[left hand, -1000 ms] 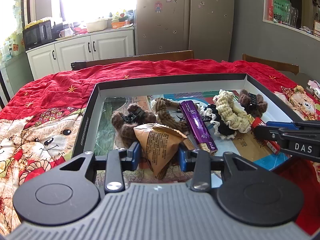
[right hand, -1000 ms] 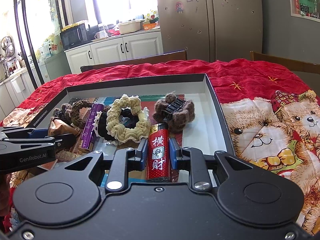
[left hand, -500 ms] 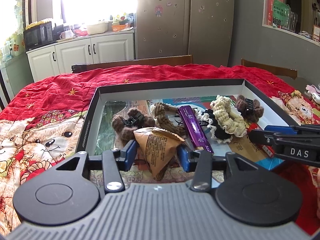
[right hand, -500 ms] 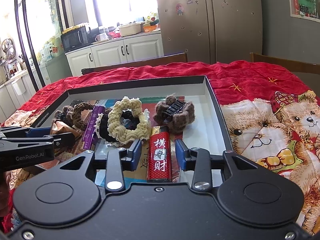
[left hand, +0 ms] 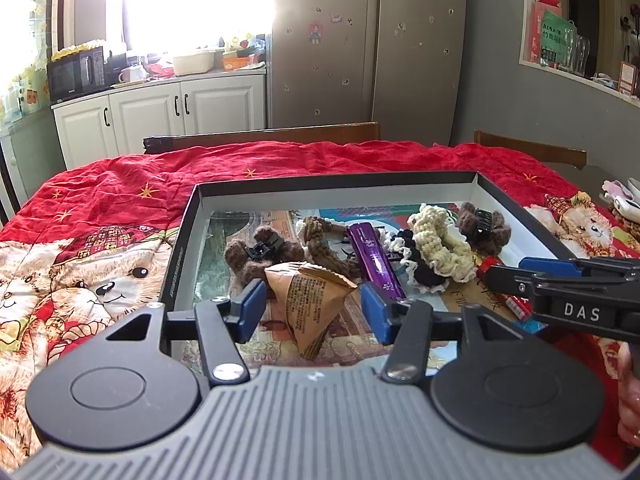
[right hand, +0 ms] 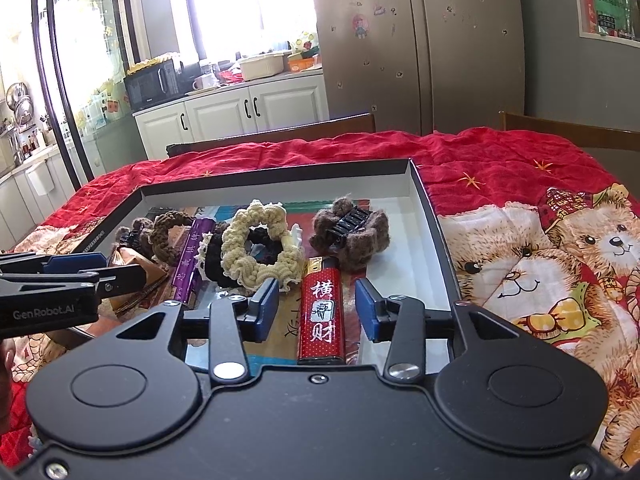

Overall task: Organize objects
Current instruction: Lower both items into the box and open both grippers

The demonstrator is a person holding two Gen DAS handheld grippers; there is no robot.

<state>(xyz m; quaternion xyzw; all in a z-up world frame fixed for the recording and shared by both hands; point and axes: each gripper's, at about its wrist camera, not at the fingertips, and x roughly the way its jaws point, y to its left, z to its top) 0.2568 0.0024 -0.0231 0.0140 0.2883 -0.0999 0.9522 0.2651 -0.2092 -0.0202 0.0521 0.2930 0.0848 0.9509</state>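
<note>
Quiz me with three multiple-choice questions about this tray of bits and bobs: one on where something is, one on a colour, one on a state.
1. Where does the red lighter lie?
A. on the blanket
B. in the tray
C. on the counter

2. What colour is the long flat packet beside the brown paper packet?
A. purple
B. green
C. white

3. How does the right tool stand?
A. clamped on the lighter
B. open, lighter between its pads
C. holding a scrunchie

Answers: 1 B, the tray walls surround it. 2 A, it is plainly purple. 3 B, gaps show on both sides; its jaws have just been opening.
</note>
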